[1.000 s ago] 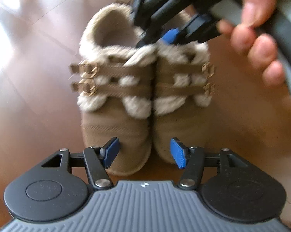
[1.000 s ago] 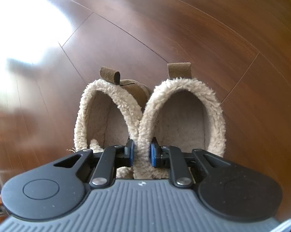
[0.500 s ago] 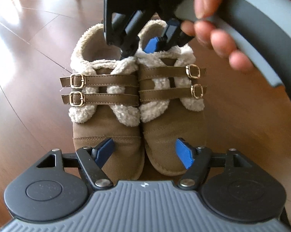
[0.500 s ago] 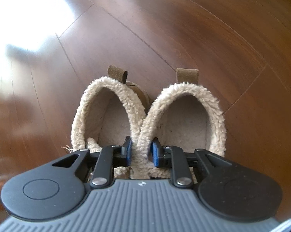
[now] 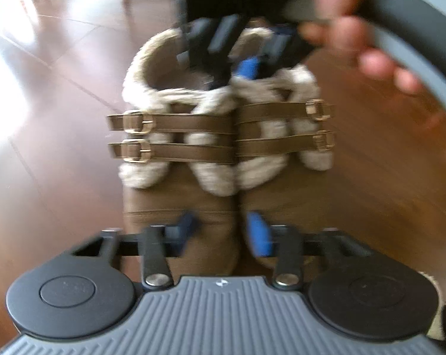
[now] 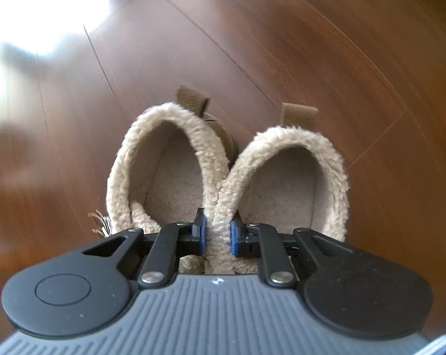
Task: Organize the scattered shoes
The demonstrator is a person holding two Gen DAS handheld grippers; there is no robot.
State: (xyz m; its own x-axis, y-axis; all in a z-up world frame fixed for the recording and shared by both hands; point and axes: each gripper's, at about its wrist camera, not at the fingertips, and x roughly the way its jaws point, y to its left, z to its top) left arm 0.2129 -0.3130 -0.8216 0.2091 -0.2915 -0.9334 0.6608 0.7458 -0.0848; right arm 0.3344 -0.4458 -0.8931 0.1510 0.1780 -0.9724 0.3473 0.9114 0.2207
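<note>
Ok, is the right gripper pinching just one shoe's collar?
No: in the right wrist view the right gripper clamps the fleece collars of both shoes, the left one and the right one, pressed together between its pads.

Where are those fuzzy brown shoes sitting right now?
The pair of fleece-lined brown shoes stands side by side, touching, on the wooden floor, mid-frame in both wrist views, with the right hand-held gripper pinching their adjoining fleece collars.

Left gripper [image 5: 223, 232] pointed down, closed — right gripper [image 6: 218, 235] clamped, closing.
</note>
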